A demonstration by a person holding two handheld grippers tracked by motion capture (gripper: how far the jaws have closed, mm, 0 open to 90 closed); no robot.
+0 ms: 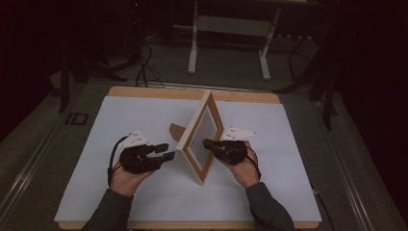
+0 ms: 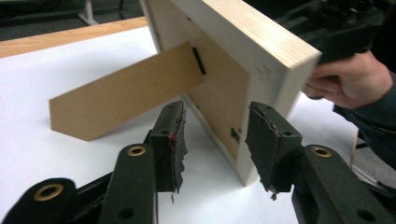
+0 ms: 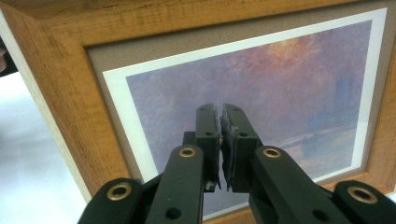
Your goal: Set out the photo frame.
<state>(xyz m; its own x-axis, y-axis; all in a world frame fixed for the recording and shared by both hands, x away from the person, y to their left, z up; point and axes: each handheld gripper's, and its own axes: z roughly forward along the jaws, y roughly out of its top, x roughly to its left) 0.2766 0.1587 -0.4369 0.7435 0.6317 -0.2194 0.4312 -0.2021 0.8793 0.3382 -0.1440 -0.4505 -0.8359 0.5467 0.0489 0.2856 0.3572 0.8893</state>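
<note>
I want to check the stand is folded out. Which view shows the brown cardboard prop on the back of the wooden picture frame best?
The left gripper view: the brown cardboard prop is seen swung out from the wooden picture frame, its foot on the white table sheet. The high view shows a small corner behind the frame; the right gripper view faces the frame's front.

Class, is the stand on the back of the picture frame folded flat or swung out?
Swung out: the stand angles away from the frame, its far end on the table.
</note>
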